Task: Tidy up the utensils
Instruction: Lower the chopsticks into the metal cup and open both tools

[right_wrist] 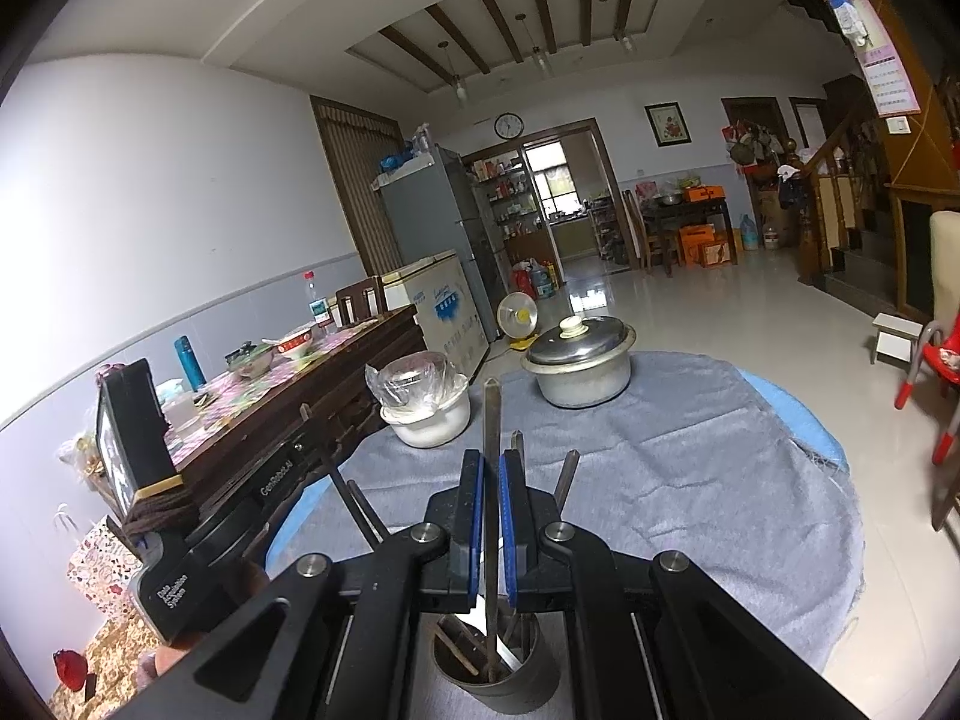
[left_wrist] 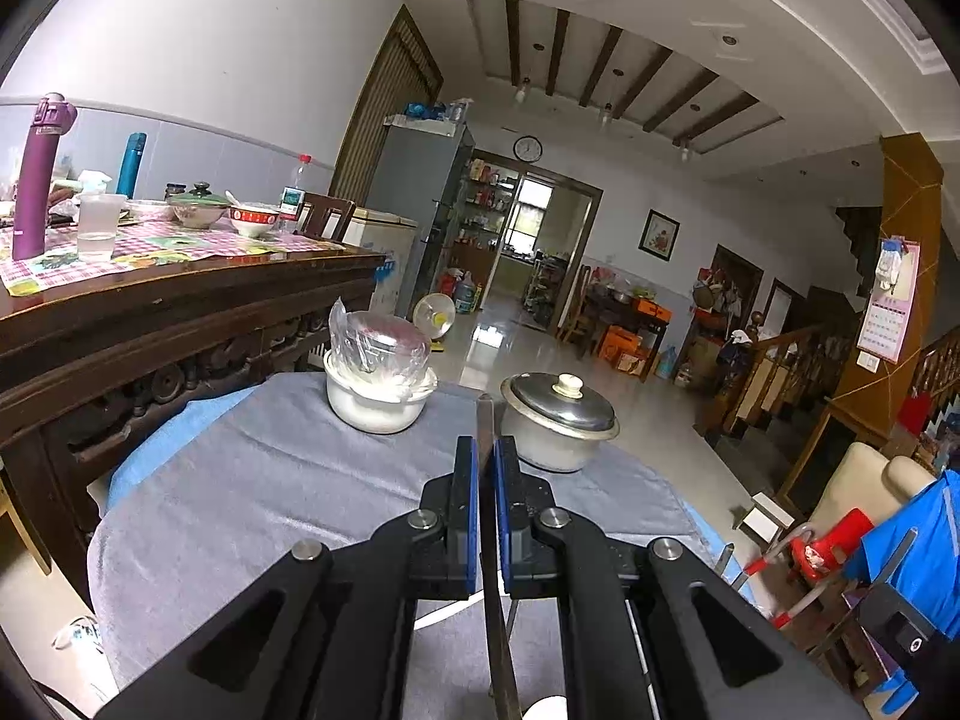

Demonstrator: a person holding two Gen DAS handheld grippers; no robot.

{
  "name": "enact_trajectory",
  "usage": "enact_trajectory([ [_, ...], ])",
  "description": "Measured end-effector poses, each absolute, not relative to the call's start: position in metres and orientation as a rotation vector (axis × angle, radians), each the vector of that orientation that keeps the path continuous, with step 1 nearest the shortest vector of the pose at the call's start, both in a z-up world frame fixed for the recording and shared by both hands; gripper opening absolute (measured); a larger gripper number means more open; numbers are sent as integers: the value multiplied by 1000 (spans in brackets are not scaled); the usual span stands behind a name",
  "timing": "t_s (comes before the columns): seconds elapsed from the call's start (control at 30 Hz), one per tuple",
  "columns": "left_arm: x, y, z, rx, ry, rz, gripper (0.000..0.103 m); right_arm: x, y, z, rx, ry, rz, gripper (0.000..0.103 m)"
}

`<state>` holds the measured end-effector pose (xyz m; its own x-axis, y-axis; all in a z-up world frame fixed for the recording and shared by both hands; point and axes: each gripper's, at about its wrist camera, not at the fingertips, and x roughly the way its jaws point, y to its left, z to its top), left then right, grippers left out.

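Both tongs, left (left_wrist: pixel 486 450) and right (right_wrist: pixel 492 462), are clamped on thin, stiff, slippery chopsticks (right_wrist: pixel 492 420), the right one standing in the holder (right_wrist: pixel 486 678) at 6 o'clock; grip mid-shaft.

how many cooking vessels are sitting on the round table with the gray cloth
2. A white bowl covered with plastic wrap sits far left; a lidded metal pot sits far right. Others may be hidden below the tongs.

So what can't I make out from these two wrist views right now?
- Left view: the lower end of the utensil in the left fingers runs off the bottom edge.
- Right view: the holder base is cut off by the frame; the gripper body hides its rim.
- Both views: the lid hides what is in the pot.
- Bowl: crumpled plastic wrap hides its contents.
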<state>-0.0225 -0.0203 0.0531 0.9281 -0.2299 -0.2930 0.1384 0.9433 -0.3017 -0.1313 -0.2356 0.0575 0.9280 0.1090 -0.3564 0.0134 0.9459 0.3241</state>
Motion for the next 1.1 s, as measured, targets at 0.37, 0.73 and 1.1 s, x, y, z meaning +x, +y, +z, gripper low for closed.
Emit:
enact_trajectory([
  [0.37,-28,-27,50,-281,338,-223,5,-126,-230,53,313,409,70,6],
  [0.73,-32,-21,54,-271,356,-226,5,-122,-230,51,331,448,90,7],
  [1.1,-43,3,66,-256,296,-171,40,-126,-247,50,408,428,49,7],
])
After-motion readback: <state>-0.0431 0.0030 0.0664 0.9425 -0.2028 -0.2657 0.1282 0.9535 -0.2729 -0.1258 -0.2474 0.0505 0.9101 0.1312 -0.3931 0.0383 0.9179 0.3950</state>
